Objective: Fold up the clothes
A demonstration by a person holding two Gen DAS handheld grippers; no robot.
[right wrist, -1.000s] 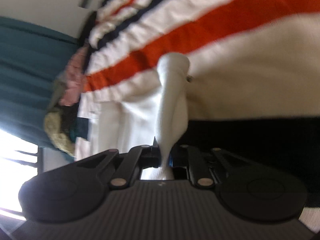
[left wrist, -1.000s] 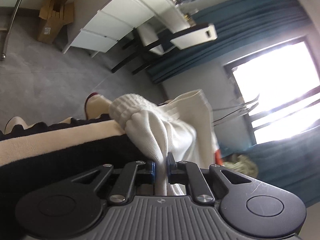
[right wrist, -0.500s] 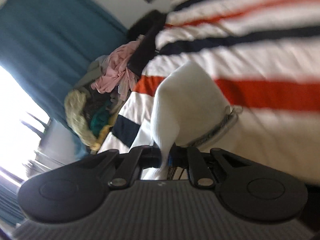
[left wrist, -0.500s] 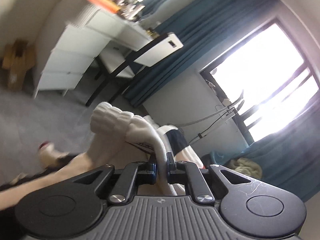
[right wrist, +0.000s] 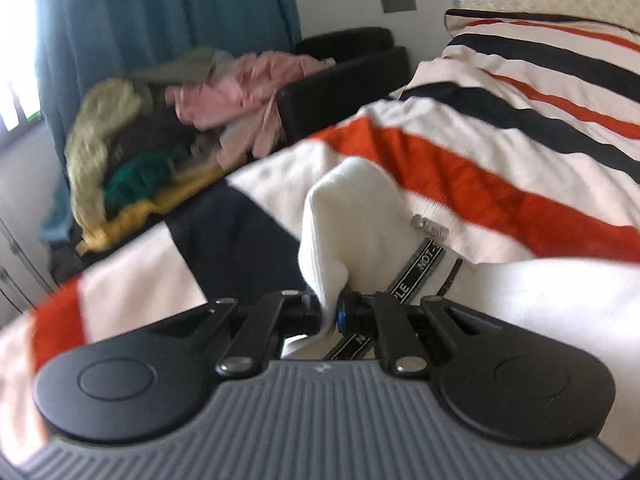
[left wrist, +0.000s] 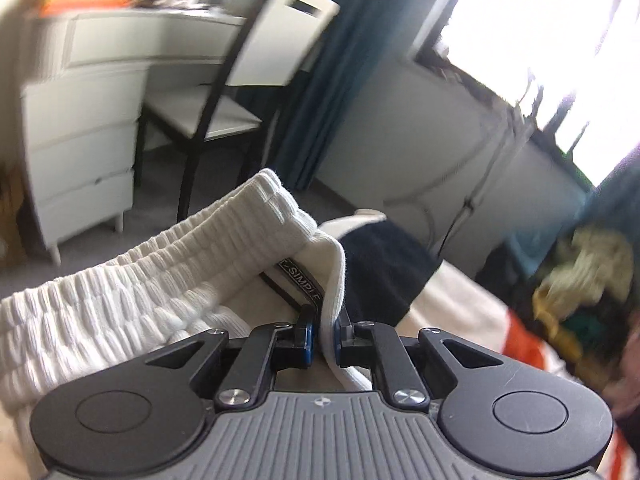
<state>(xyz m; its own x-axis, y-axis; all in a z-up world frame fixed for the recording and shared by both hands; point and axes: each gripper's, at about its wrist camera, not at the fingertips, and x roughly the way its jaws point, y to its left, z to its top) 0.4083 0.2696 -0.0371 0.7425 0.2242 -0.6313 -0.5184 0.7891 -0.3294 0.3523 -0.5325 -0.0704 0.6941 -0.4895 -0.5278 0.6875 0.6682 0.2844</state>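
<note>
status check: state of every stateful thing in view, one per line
left gripper: shut on the white garment, at the fabric beside its ribbed waistband
right gripper: shut on a bunched fold of the white garment
white garment: held by both grippers, not folded flat
drawstring: loose, hanging by the right gripper
clothes pile: unfolded heap
chair: upright, seat bare
drawers: closed

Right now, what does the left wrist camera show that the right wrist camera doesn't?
Only the left wrist view shows the white chair, the white drawer unit, the bright window and the ribbed waistband of the white garment.

Only the right wrist view shows the black headboard-side box and the pink clothing on the pile.

Both show a gripper, left and right, shut on white fabric, the lettered drawstring tape, the striped bedcover and teal curtains.
</note>
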